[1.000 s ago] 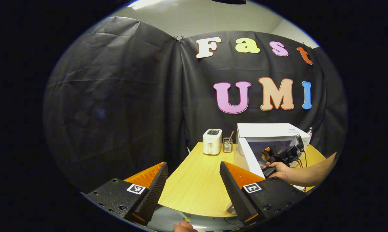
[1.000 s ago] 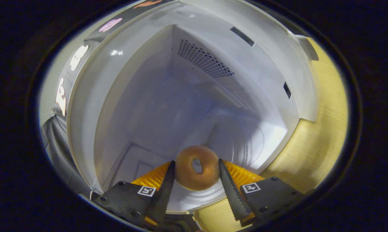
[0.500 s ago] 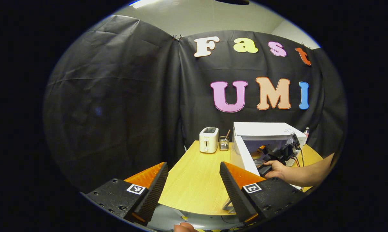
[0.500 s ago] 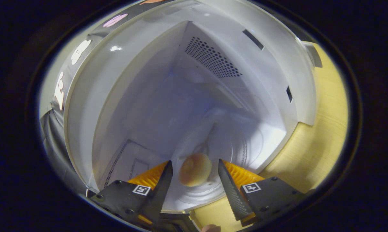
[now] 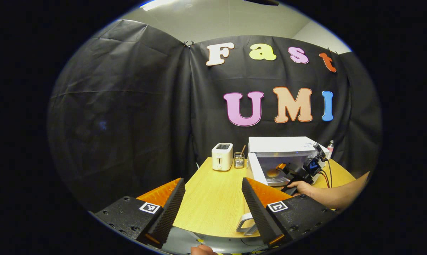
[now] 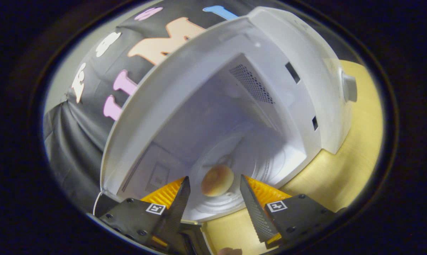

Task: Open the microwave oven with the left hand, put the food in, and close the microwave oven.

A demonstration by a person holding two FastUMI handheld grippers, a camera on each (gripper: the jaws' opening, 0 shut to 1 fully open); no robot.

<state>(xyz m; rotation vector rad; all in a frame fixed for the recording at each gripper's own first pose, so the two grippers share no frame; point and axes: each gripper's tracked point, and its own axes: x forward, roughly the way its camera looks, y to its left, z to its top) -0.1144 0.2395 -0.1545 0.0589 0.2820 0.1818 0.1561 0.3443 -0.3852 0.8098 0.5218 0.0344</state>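
A white microwave (image 5: 287, 145) stands on the yellow table with its door (image 5: 257, 168) swung open to the left. In the right gripper view its cavity (image 6: 213, 117) is lit and a brown doughnut (image 6: 217, 180) lies on the round turntable (image 6: 234, 202) inside. My right gripper (image 6: 213, 187) is open just outside the mouth, the doughnut lying free beyond its fingertips. In the left gripper view, a hand holds the right gripper (image 5: 298, 170) before the oven. My left gripper (image 5: 213, 198) hangs open over the table's near edge, well short of the microwave, with nothing in it.
A white toaster (image 5: 222, 156) and a small wire holder (image 5: 239, 160) stand at the back of the table (image 5: 213, 198), left of the microwave. A pale handle-like piece (image 5: 244, 224) lies near the table's front edge. A person's forearm (image 5: 341, 193) reaches in from the right.
The right gripper let go of the doughnut, which now lies on the turntable, and pulled back out of the cavity. The left gripper has drifted slightly back and rightward.
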